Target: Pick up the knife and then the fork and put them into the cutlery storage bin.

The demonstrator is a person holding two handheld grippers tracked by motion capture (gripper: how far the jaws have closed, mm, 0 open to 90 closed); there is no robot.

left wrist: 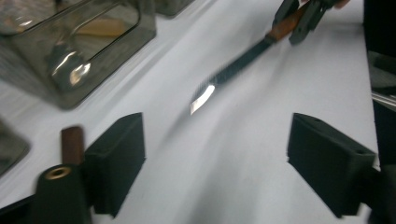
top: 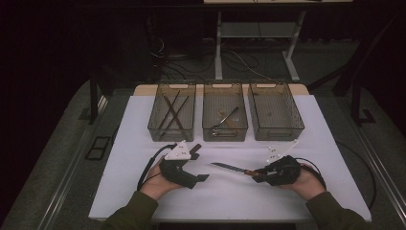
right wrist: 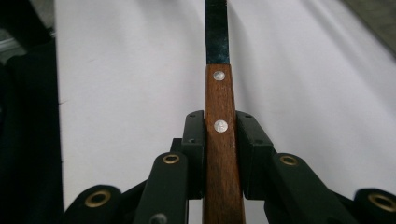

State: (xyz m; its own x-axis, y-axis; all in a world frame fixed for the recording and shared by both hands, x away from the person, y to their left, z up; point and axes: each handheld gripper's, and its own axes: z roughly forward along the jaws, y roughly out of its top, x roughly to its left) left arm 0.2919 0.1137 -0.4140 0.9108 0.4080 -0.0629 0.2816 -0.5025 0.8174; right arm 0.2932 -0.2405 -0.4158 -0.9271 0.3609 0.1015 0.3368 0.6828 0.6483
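Note:
A knife (top: 229, 167) with a wooden handle and a dark blade is held level just above the white table cover (top: 230, 199), its blade pointing left. My right gripper (top: 256, 174) is shut on the handle; in the right gripper view the pads (right wrist: 194, 140) press both sides of the riveted handle (right wrist: 219, 98). My left gripper (top: 201, 164) stands open to the left of the blade tip with nothing between its jaws. The left gripper view shows the wide black jaws (left wrist: 219, 158) and, beyond them, the blurred knife (left wrist: 243, 60) in the other gripper.
Three smoky clear bins stand in a row at the back of the cover. The left bin (top: 152, 125) holds long dark sticks, the middle bin (top: 225, 139) a spoon and other utensils, and the right bin (top: 298, 122) looks nearly bare. Table legs and cables lie beyond.

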